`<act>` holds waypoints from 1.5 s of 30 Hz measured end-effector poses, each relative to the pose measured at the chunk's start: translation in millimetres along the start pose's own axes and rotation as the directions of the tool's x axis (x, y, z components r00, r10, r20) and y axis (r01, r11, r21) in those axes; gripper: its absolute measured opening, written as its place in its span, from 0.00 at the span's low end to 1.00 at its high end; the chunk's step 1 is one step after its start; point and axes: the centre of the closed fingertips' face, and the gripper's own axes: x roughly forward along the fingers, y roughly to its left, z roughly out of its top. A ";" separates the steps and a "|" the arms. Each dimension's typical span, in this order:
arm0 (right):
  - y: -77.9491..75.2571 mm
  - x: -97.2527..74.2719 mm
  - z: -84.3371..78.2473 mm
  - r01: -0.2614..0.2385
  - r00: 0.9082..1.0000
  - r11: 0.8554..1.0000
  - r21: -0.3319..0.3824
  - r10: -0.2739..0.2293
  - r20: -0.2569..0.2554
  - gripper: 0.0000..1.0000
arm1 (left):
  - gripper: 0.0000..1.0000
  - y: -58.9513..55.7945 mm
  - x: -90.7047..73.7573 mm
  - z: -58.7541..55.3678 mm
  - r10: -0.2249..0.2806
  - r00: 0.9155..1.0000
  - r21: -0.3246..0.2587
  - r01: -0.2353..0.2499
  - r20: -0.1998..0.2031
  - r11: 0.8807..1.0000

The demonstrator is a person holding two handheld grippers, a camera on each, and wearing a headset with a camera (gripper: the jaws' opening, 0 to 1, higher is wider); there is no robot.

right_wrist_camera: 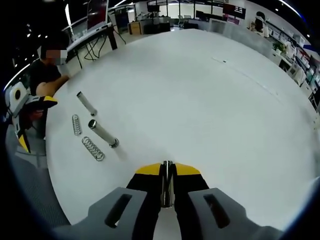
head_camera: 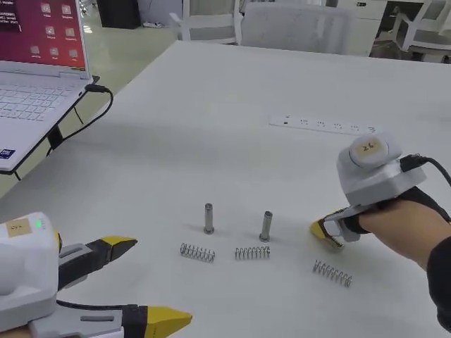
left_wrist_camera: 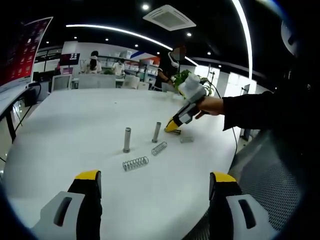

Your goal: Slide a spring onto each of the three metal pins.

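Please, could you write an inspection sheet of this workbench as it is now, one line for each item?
Surface: white table, flat, no stains seen.
Job's things: left pin and right pin upright, bare; left spring, middle spring and right spring lie flat on the table.
Clutter: laptop, power strip.
Grippers: left gripper jaws open, empty; right gripper jaws shut on what looks like the third pin.
Cables: black cable at the laptop; another on the right gripper.
Surroundings: chairs beyond the table.
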 end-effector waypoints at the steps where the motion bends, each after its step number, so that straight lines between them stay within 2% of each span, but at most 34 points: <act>1: 0.5 -1.4 0.6 0.001 1.000 1.000 -0.001 -0.001 0.003 0.06 | 0.86 0.0 0.0 0.1 0.000 1.000 0.000 0.000 0.001 1.000; 7: 0.0 -12.5 7.7 0.006 1.000 1.000 -0.002 -0.006 0.031 0.06 | 0.86 -0.3 0.0 0.8 0.001 1.000 0.005 -0.001 0.001 1.000; 18: -0.6 -30.7 8.7 0.017 0.998 1.000 -0.003 -0.017 0.062 0.06 | 0.85 -1.2 -0.2 2.9 -0.001 1.000 0.013 0.000 0.005 1.000; 25: -6.4 -34.4 7.8 0.024 0.997 1.000 0.001 -0.024 0.072 0.06 | 0.85 -1.8 0.0 3.4 -0.003 1.000 0.018 0.003 0.005 1.000; 45: -4.2 -47.4 0.8 0.029 0.997 1.000 -0.008 -0.028 0.077 0.06 | 0.85 -4.0 0.0 4.2 -0.008 1.000 0.027 0.008 0.001 1.000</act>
